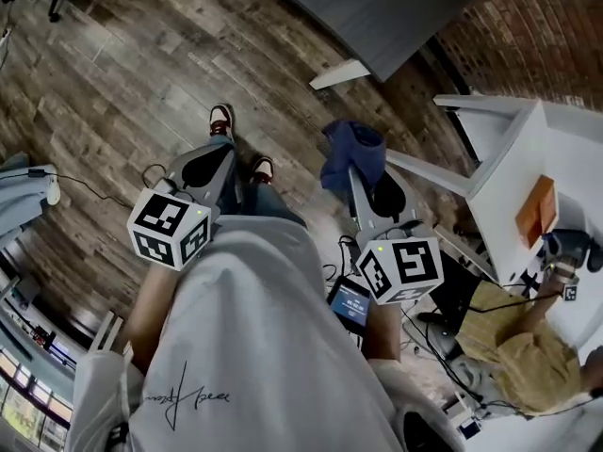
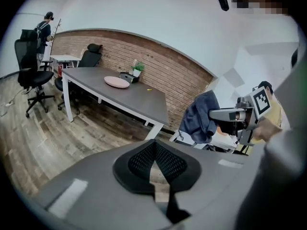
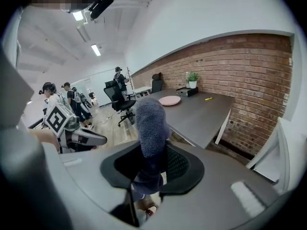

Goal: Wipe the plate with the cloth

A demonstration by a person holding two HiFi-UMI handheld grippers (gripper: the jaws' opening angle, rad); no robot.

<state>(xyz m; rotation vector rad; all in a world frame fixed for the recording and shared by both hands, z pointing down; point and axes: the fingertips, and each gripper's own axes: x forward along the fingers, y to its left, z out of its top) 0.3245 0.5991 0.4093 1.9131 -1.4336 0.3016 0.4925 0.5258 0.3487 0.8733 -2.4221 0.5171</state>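
Observation:
A pink plate lies on a long grey table some way ahead of both grippers. My right gripper is shut on a blue cloth, which stands up out of the jaws; the left gripper view also shows that cloth. My left gripper is shut with nothing in it. Both grippers are held in the air at about waist height over the wooden floor, far from the plate.
A potted plant and a black box stand behind the plate. Office chairs and several people are to the left. At the right are a white table and a seated person in a yellow shirt. Cables lie on the floor.

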